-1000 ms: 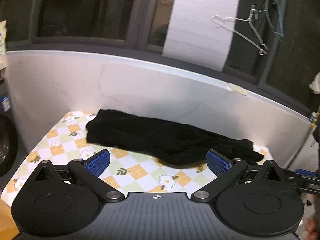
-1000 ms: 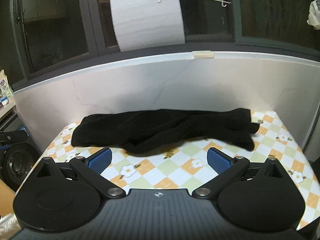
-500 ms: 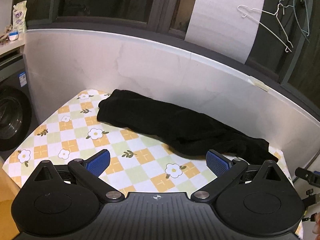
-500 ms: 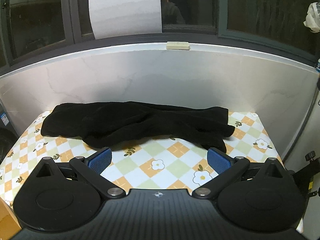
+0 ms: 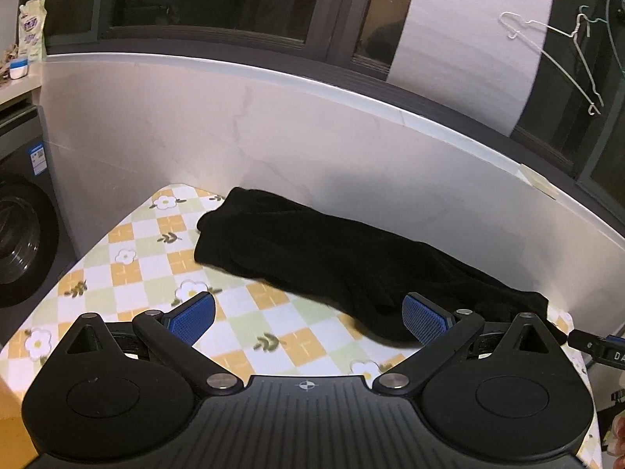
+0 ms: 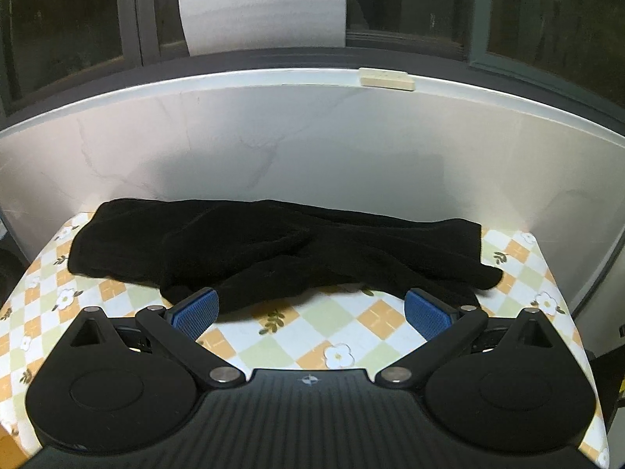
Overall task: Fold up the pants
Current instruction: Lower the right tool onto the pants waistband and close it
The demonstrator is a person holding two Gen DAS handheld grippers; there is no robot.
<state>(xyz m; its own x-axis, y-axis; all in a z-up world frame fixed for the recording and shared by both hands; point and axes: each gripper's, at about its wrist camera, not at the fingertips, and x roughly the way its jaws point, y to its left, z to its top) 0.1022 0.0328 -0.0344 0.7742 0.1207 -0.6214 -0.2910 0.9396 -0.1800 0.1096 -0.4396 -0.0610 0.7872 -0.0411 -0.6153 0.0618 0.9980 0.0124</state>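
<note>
Black pants (image 6: pixel 273 250) lie rumpled along the far side of the bench (image 6: pixel 312 336), ahead of both tools.

The left tool (image 5: pixel 308 318) and the right tool (image 6: pixel 310 308) each stand spread wide with nothing between the blue pads, hovering over bare checked cloth at the bench's near side. The pants' near edge lies just beyond the fingertips; their far edge runs close to the pale wall (image 6: pixel 312 136). A washing machine (image 5: pixel 19 226) stands beyond the bench's left edge.
</note>
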